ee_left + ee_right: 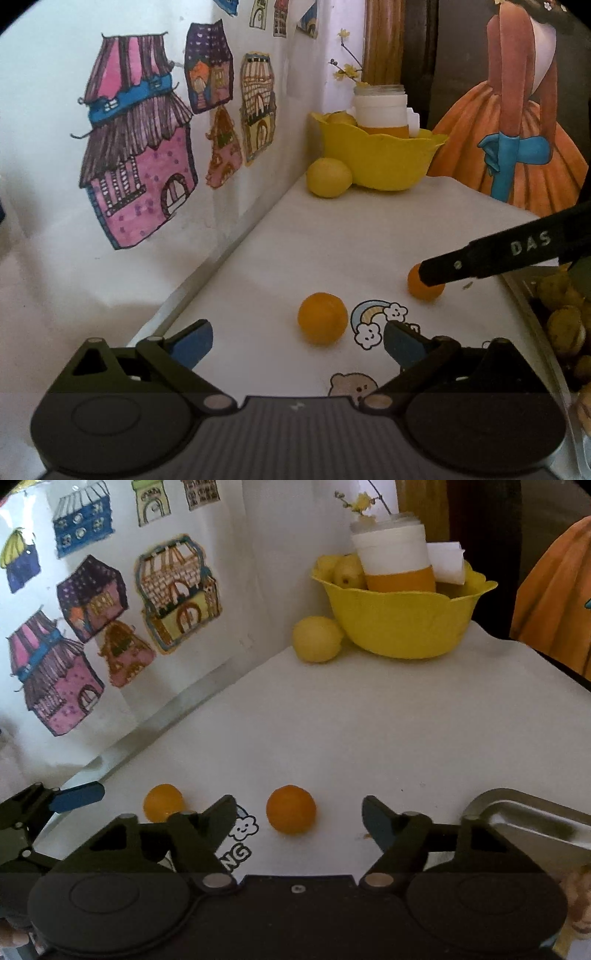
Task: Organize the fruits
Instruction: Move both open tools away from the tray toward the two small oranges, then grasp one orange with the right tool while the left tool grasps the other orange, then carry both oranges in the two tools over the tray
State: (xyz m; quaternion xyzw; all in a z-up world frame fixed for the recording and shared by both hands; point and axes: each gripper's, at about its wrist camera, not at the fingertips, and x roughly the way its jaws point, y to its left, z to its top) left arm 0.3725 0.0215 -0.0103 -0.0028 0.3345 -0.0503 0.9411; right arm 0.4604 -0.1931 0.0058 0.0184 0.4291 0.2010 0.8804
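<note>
Nearest, a round, smooth orange fruit [291, 814] lies on the white worktop [369, 731] between the parted fingers of the right claw [300, 821], untouched; that claw is released. A second orange fruit [322, 323] lies loose ahead of the left claw [297, 341], also released. Toward one o'clock, a yellow lemon [317, 638] touches a yellow scalloped plastic bowl [402, 616] holding yellow fruits and a white-and-orange jar [395, 559]. At four o'clock, a metal tray [532, 816] shows its rim.
</note>
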